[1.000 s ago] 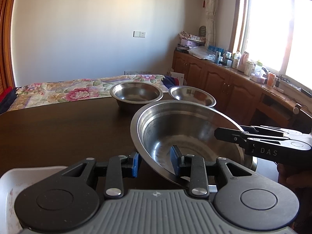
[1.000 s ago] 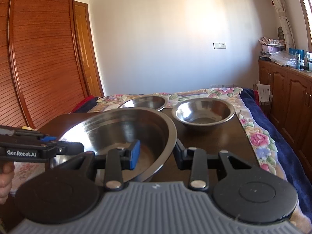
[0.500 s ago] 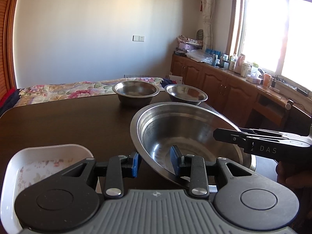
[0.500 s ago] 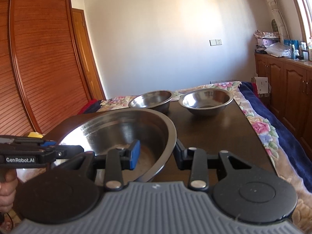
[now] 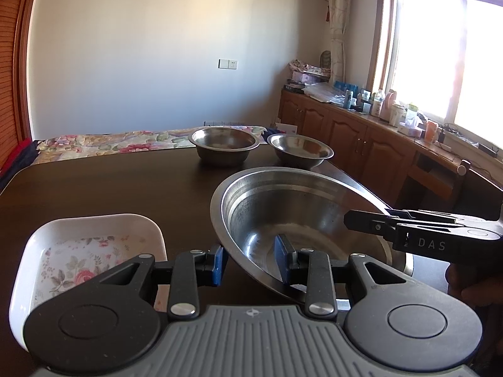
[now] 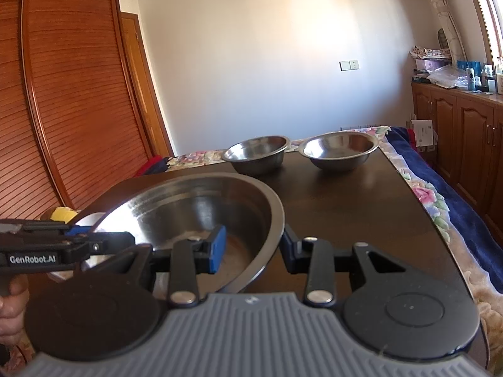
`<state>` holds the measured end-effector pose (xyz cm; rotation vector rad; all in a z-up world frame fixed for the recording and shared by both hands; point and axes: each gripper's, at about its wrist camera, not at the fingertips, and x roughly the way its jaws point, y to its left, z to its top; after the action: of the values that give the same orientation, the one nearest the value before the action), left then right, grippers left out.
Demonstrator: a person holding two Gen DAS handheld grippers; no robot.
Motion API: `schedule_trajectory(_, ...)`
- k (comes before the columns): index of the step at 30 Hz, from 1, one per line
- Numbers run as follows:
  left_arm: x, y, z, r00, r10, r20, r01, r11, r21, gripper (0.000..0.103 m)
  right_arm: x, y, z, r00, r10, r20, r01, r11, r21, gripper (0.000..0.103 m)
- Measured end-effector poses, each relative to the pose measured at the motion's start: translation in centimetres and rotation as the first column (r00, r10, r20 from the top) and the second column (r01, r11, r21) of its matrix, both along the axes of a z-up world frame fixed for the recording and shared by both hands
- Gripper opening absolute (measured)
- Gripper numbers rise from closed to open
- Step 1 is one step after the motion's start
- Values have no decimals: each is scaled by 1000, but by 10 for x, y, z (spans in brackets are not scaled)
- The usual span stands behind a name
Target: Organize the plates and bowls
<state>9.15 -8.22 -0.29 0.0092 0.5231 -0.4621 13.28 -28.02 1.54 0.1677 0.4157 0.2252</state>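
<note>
Left gripper clamps our big steel basin by its left rim | right gripper clamps its opposite rim | basin over dark table beside white floral dish | two small steel bowls at far edge | bed, cabinets, bright window behind | basin underside hidden.

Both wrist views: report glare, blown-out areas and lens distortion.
Left wrist view: the window is blown out white; the large steel bowl shows soft reflections; walls bow from fisheye. Right wrist view: evenly lit, the wardrobe curves strongly, and only a sliver of bright window shows at the top right.
</note>
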Motion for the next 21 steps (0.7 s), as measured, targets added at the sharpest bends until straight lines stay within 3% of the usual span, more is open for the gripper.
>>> schedule_trajectory(21,1,-1,-15,999,17,-35,-17,1000,7,35,1,6,-8,1000,-8,-19,8,1000,-4,39)
